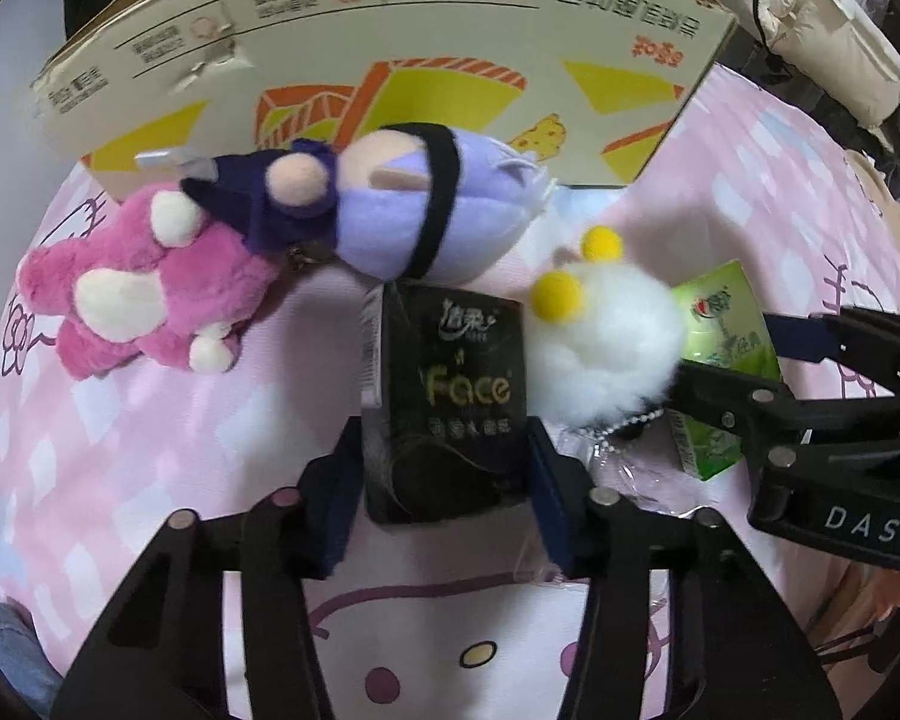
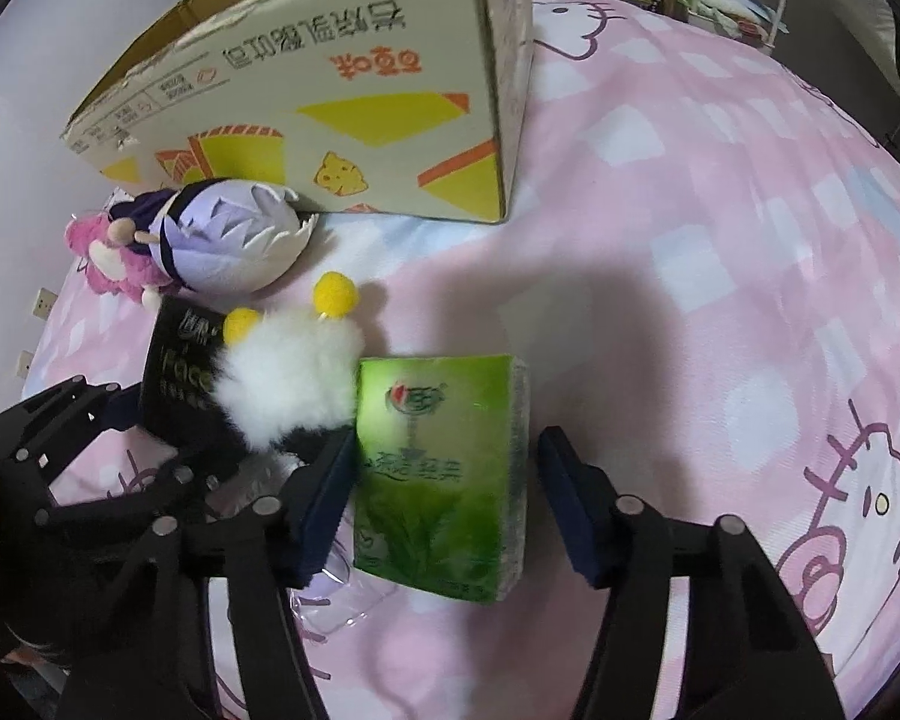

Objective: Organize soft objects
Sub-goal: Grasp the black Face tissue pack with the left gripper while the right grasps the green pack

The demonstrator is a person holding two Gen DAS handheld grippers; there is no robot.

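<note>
My left gripper [image 1: 444, 468] is shut on a black tissue pack [image 1: 450, 384], its pads pressed on both sides. A green tissue pack [image 2: 438, 468] lies between the fingers of my right gripper [image 2: 447, 450]. The left pad touches the pack and a small gap shows at the right pad. A white fluffy toy [image 1: 606, 348] with yellow pompoms sits between the two packs. Behind them lie a purple plush doll [image 1: 414, 210] and a pink plush bear [image 1: 144, 300]. All rest on a pink cartoon bedsheet [image 2: 720, 240].
An open cardboard box [image 2: 360, 78] stands at the back, just behind the plush toys. A clear plastic wrapper [image 2: 342, 594] lies under the right gripper's left finger. Padded beige fabric [image 1: 840, 48] sits beyond the bed at top right.
</note>
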